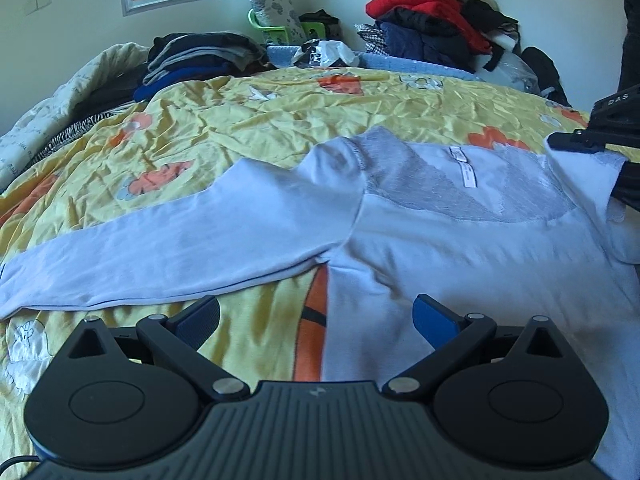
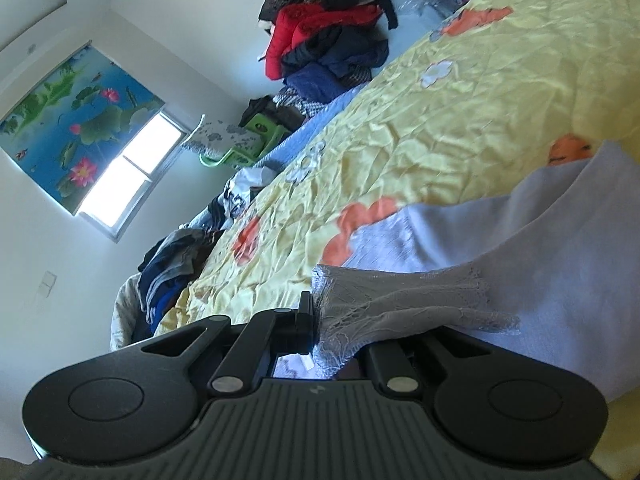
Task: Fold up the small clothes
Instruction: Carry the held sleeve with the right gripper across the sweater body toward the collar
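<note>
A small white long-sleeved shirt (image 1: 460, 248) with grey lace at the neck lies flat on the yellow bedspread (image 1: 248, 128), one sleeve (image 1: 160, 248) stretched to the left. My left gripper (image 1: 316, 320) is open just above the shirt's side edge, below the armpit, holding nothing. My right gripper (image 2: 320, 320) is shut on the shirt's lace shoulder (image 2: 400, 300); it also shows at the right edge of the left wrist view (image 1: 588, 144). The shirt's body (image 2: 560, 280) spreads to the right in the right wrist view.
A stack of folded dark clothes (image 1: 200, 60) sits at the far left of the bed. A heap of red and dark clothes (image 1: 432, 20) is piled at the far right against the wall. A green chair (image 1: 280, 32) stands under the window.
</note>
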Motion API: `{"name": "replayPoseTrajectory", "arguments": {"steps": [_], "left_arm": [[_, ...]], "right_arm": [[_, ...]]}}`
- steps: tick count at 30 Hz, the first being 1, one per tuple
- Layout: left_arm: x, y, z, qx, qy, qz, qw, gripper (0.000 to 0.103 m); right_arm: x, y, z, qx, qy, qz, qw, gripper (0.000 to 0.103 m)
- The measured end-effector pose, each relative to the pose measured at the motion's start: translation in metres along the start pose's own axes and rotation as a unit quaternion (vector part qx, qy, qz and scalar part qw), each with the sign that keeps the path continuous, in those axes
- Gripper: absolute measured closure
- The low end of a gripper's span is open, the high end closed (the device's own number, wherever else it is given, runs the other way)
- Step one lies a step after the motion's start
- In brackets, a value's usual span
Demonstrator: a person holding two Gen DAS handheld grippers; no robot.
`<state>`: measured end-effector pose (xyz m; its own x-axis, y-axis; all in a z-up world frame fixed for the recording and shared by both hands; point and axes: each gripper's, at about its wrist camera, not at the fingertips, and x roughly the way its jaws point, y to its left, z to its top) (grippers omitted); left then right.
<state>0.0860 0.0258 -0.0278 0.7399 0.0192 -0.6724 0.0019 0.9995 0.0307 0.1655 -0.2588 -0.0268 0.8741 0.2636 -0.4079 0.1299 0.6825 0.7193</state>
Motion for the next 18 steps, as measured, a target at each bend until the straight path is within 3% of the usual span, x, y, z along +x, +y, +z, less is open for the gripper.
{"name": "replayPoseTrajectory", "arguments": {"steps": [9,18], "left_arm": [[0.002,0.016,-0.001,-0.011,0.004,0.009,0.9999,0.0],[0.004,0.026,-0.002,-0.018,0.007,0.012,0.9997,0.0]], "right_arm": [[0.022,0.029,-0.024,-0.029,0.022,0.002,0.999,0.095],[0.034,0.049,-0.034,-0.061,0.013,-0.014,0.998,0.095]]}}
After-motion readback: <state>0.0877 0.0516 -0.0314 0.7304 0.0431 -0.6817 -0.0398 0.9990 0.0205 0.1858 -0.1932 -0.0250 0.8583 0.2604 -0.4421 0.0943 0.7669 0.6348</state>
